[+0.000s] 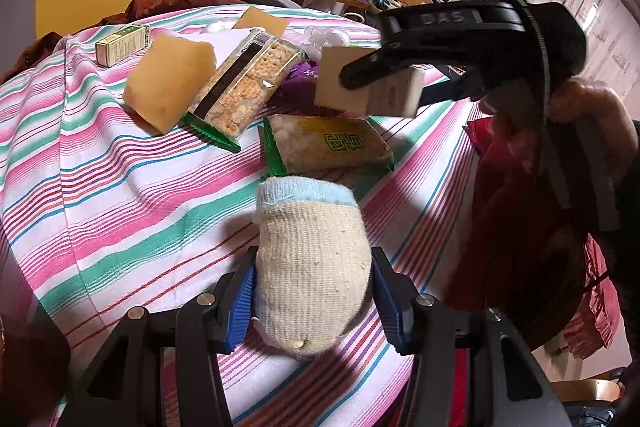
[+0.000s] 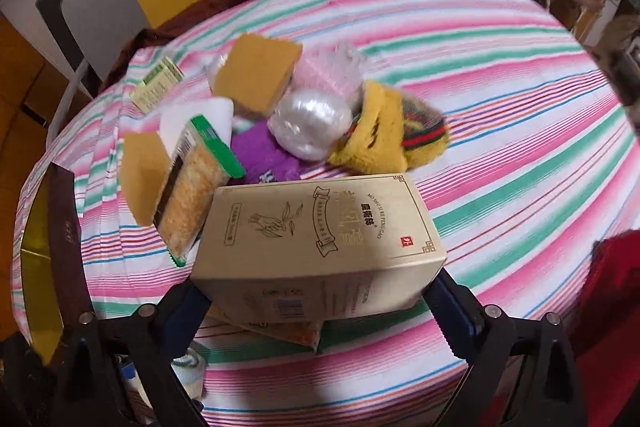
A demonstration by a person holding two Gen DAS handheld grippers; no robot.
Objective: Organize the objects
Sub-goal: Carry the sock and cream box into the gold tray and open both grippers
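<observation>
**Both grippers hold objects above the striped table**

The left gripper [image 1: 314, 297] grasps a cream sock [image 1: 312, 259] between its blue pads, above the near part of the striped cloth [image 1: 120, 179]. Far left lie a small box [image 1: 122, 45], a sponge [image 1: 166, 85] and crackers [image 1: 244, 87]. To the right, the right gripper [image 2: 320, 301] grips a beige carton [image 2: 320, 243], lifted over the table.
</observation>
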